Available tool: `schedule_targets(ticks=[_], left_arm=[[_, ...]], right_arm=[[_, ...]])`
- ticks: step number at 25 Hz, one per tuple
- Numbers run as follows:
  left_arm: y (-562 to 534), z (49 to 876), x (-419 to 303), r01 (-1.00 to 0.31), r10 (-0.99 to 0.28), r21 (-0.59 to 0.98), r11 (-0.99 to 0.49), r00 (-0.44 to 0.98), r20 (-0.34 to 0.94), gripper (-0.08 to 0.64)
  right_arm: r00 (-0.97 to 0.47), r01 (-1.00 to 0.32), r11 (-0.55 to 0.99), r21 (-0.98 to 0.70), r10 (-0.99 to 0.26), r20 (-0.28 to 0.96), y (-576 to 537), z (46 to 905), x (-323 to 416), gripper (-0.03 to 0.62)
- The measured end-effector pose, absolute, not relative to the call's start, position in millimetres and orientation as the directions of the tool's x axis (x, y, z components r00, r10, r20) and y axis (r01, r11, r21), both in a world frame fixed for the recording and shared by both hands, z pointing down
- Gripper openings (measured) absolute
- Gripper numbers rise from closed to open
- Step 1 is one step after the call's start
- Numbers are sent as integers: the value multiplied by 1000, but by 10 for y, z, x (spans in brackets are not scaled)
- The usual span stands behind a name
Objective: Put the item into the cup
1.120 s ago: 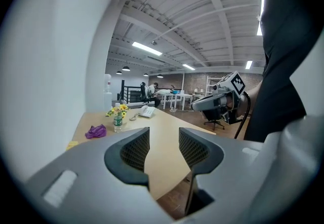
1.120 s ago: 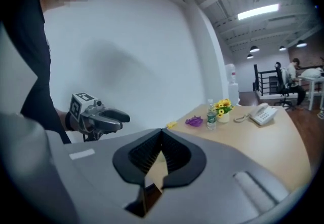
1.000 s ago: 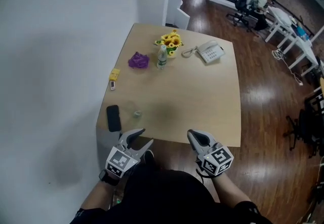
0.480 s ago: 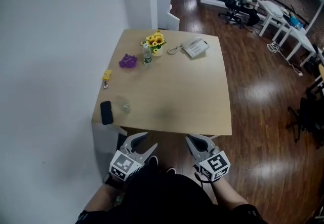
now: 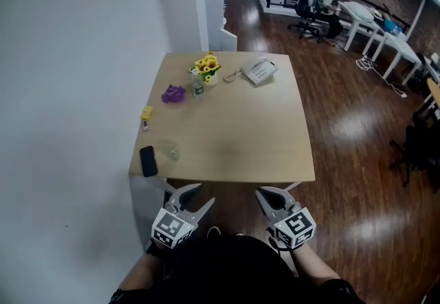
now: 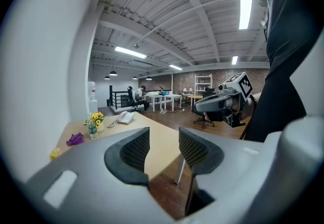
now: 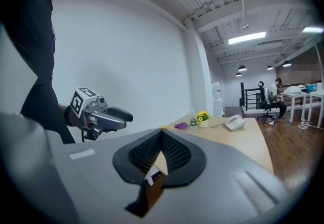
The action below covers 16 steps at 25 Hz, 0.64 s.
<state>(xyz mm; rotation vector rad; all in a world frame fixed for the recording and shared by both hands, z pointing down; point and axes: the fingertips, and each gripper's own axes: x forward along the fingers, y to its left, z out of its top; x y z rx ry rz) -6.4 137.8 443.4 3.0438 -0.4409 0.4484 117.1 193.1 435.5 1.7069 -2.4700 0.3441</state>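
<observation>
A clear cup stands near the front left of the wooden table, beside a black phone. Further back along the left side lie a small yellow item and a crumpled purple item. Both grippers hang short of the table's near edge, in front of the person's body. My left gripper is open with nothing between its jaws, which stand well apart in the left gripper view. My right gripper is shut and empty, its pads meeting in the right gripper view.
At the table's back stand a pot of yellow flowers, a small bottle and a white desk telephone. A white wall runs along the left. Dark wooden floor lies to the right, with desks and office chairs far behind.
The head view has pulled back from the table, so it sits farther up the frame. Both grippers kept their places below its near edge and their jaws have not changed.
</observation>
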Motion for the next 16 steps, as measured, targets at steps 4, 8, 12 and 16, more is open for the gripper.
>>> schedule_targets(ticks=[4,8,12,16], left_arm=[[1383,4476,-143,-274,-264,-8,-962,921,288,175],[1337,4445,-211,-270,-263,-13,-963,923,280,175],[1296,4411,-241,-264,-259,-17,-964,926,274,175],[1269,4435,-240,-254,-248,-15,-967,929,274,175]], right_arm=[[-352,-935,334,-116,-912,212,1928,4280,1102,8],[-341,-939,323,-116,-916,209,1930,4272,1048,8],[-350,-936,331,-122,-913,208,1900,4245,986,8],[-360,-932,343,-114,-911,201,1838,4237,929,8]])
